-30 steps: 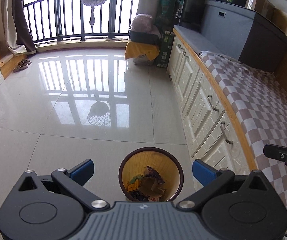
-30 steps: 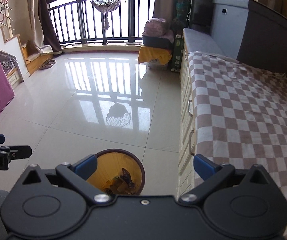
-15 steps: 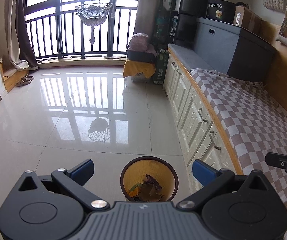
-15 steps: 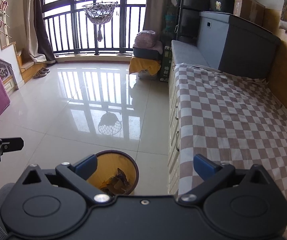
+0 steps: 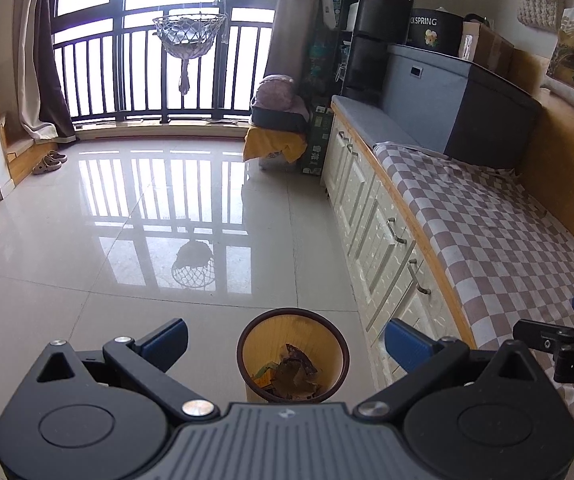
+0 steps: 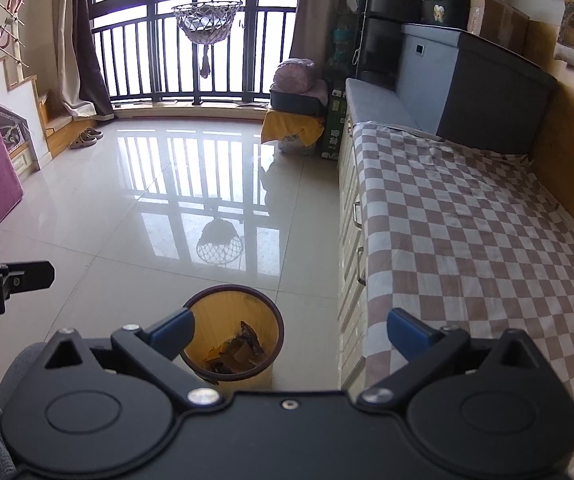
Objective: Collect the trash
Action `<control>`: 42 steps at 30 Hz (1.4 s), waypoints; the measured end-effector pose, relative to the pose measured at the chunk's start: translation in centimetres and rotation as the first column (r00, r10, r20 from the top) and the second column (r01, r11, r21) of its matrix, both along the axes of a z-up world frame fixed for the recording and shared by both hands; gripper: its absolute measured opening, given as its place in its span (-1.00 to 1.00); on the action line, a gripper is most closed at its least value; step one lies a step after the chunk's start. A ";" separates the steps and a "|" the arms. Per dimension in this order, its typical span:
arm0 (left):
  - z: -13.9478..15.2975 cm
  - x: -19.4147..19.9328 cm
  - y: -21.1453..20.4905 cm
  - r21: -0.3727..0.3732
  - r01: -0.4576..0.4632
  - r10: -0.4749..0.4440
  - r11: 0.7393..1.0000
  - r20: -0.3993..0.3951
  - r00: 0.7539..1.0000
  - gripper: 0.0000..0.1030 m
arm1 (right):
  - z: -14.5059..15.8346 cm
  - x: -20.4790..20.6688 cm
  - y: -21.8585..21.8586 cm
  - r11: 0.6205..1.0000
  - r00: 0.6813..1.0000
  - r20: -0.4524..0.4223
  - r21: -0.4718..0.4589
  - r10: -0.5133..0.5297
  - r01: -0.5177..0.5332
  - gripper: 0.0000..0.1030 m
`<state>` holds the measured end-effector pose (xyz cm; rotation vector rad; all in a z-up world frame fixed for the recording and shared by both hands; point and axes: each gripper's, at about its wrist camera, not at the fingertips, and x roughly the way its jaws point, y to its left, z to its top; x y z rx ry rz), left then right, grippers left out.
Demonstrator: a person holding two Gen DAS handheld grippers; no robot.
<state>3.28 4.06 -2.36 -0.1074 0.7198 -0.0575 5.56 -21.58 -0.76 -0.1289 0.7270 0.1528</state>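
glossy pale floor tiles point(image 5: 87, 240) mirror the balcony railing point(image 5: 147, 92) and a hanging net basket point(image 5: 189, 36). below and between the left gripper point(image 5: 285, 342) jaws stands a round amber bin point(image 5: 291, 354) with a dark rim, crumpled brown trash point(image 5: 291, 376) inside; its base is cut off by the gripper body. a checkered cloth point(image 6: 467, 220) covers the bed right of the right gripper point(image 6: 291, 330). both jaws are spread wide, grasping nothing and touching nothing.
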 end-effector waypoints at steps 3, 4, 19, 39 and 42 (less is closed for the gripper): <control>0.1 -0.2 0.1 0.001 0.003 -0.003 1.000 -0.002 1.000 1.00 | 0.2 -0.5 0.2 1.000 1.000 0.011 -0.003 -0.003 0.003 1.00; 0.1 -0.2 0.1 0.002 0.002 -0.002 1.000 -0.001 1.000 1.00 | 0.3 -0.6 0.2 1.000 1.000 0.014 -0.002 -0.005 0.006 1.00; 0.2 -1.4 -0.4 0.035 0.016 -0.017 0.999 0.007 1.000 1.00 | 0.2 -2.1 0.4 1.000 1.000 0.024 -0.006 -0.012 0.012 1.00; -0.2 -2.0 -0.7 0.078 0.024 -0.023 0.997 -0.008 1.000 1.00 | 0.4 -2.5 0.1 1.000 0.999 0.023 0.004 -0.022 0.021 1.00; -0.2 -2.0 -0.6 0.076 0.025 -0.025 0.997 -0.008 1.000 1.00 | 0.4 -2.5 0.1 1.000 0.999 0.024 0.004 -0.021 0.021 1.00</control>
